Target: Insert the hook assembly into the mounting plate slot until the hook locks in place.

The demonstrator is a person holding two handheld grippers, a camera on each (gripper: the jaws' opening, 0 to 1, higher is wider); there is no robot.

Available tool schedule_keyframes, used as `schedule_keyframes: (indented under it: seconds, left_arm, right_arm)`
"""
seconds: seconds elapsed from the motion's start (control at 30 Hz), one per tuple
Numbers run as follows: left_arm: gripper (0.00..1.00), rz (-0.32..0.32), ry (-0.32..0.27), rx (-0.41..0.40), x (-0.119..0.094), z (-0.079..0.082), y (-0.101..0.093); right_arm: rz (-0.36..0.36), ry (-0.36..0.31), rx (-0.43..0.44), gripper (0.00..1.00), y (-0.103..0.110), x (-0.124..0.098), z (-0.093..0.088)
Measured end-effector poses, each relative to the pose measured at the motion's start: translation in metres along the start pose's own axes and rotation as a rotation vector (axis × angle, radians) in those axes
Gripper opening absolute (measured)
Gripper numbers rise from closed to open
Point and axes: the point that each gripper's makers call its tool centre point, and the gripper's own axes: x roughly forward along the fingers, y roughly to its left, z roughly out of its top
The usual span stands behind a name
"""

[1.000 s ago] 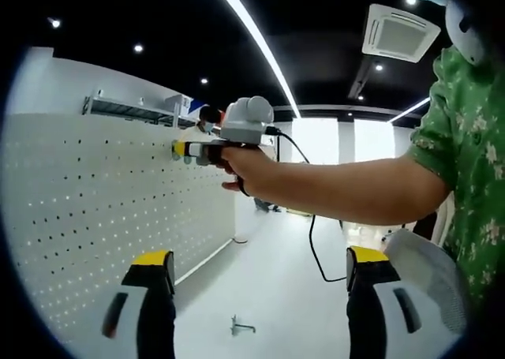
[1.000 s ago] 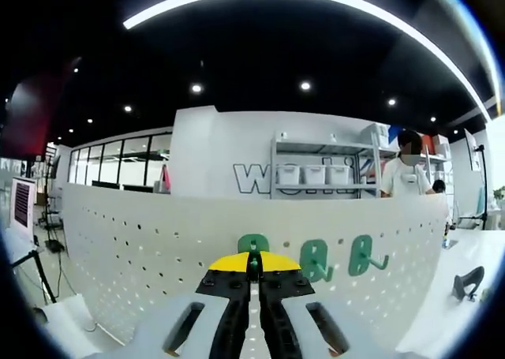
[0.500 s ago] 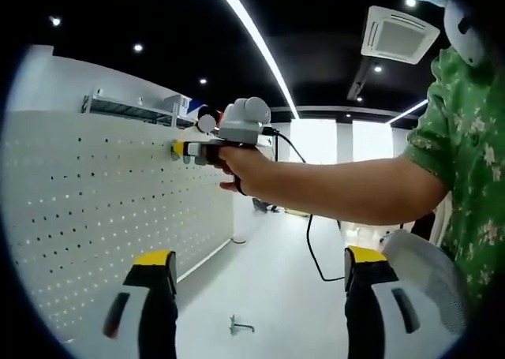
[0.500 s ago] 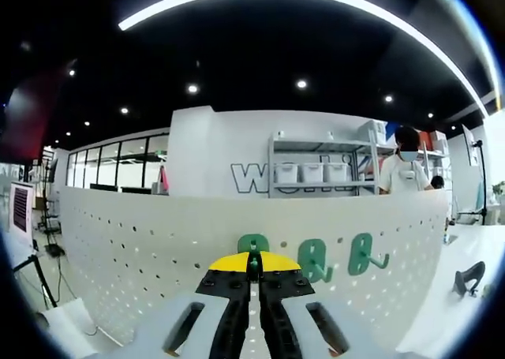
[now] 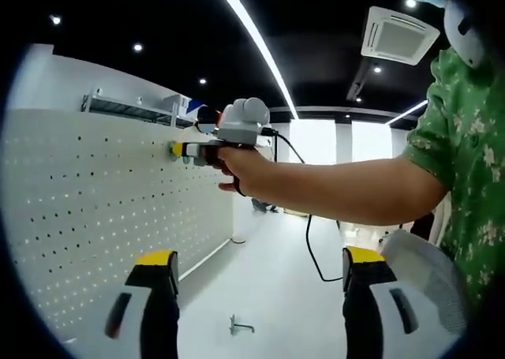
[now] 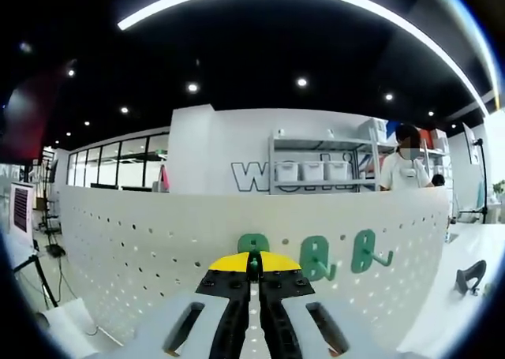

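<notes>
— Left gripper view first: what does it give you?

— The left gripper (image 5: 252, 276), its yellow-tipped jaws spread wide with nothing between them. Beyond them a person's hand (image 5: 241, 168) holds the right gripper (image 5: 180, 149) up against the white pegboard (image 5: 95, 209), which runs along the left side. A black cable (image 5: 312, 244) hangs from that gripper, and a small metal hook (image 5: 241, 325) lies on the white surface below.

— And the right gripper view?

— The pegboard face-on. The right gripper (image 6: 253, 265) has its jaws pressed together on a green hook (image 6: 253, 247), held right at the board. Two more green hooks are mounted on the board to the right: the middle hook (image 6: 316, 260) and the far hook (image 6: 367, 252). A dark hook (image 6: 471, 277) sits on the white surface at far right. Behind the board stand a shelf with bins (image 6: 316, 172) and a person (image 6: 409, 173).

— Which way does the held hook point?

— Its backplate stands upright, long axis vertical along the board. The gripper tips cover its lower part, so I cannot tell where its prong points. The far hook's prong sticks out toward the right, tip turned up.

— Is the held hook seated in the holes?

— Cannot tell.
</notes>
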Motion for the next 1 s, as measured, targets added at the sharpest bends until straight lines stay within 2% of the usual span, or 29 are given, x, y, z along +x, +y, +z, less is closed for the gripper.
schedule_keyframes:
  seconds: [1.0]
  left_arm:
    - [0.84, 0.0, 0.003, -0.004, -0.003, -0.0014, 0.0026]
  right_arm:
    - [0.001, -0.001, 0.005, 0.01, -0.0027, 0.0055, -0.0008]
